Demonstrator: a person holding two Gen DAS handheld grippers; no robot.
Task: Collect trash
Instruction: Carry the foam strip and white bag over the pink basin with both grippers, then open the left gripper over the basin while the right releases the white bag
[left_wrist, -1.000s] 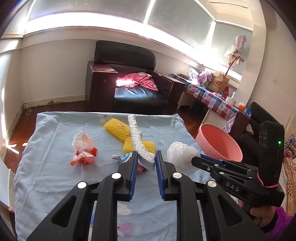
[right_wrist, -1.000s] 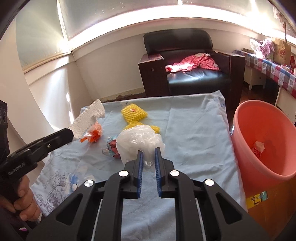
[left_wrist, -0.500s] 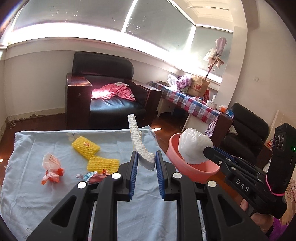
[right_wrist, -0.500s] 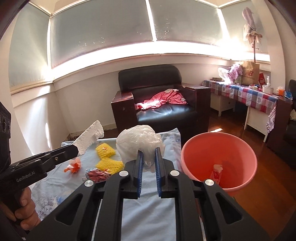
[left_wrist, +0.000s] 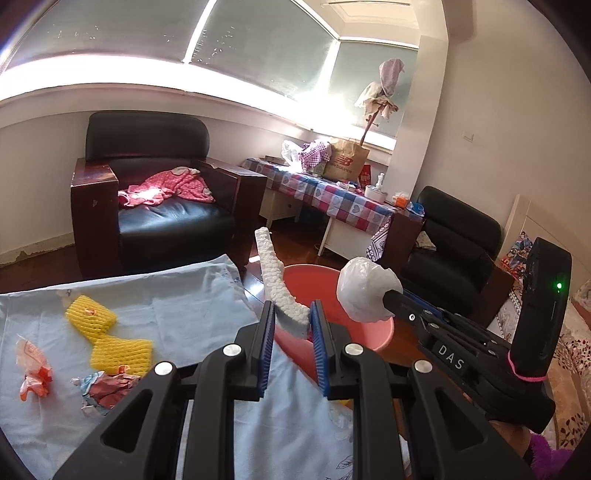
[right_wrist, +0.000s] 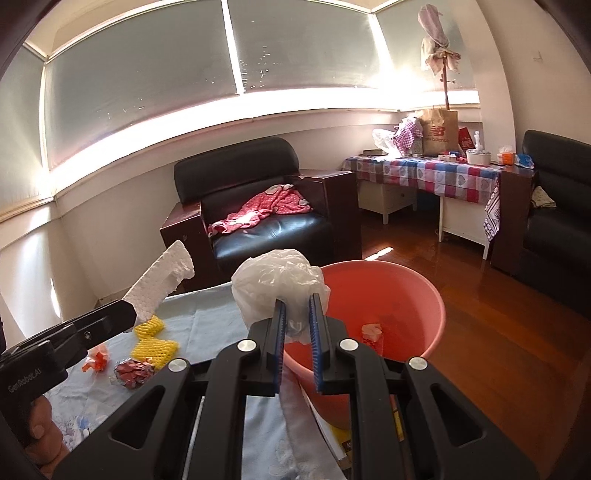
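Foam strip (left_wrist: 275, 284) clamped in left fingers (left_wrist: 292, 325); right fingers (right_wrist: 297, 317) clamp plastic bag (right_wrist: 275, 282) over pink basin (right_wrist: 406, 295).

Rough white foam strip (left_wrist: 275, 288), crinkly translucent plastic bag (right_wrist: 277, 288), smooth pink plastic basin (right_wrist: 424, 295), matt blue cloth (left_wrist: 192, 314).

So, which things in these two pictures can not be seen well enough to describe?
- Pink basin: right wrist view, its near inside is hidden behind the right gripper and the white plastic bag.
- Item in the basin: too small to name.
- Foam strip: left wrist view, its lower end is hidden between the left gripper fingers.
- Crumpled wrappers: print unreadable.
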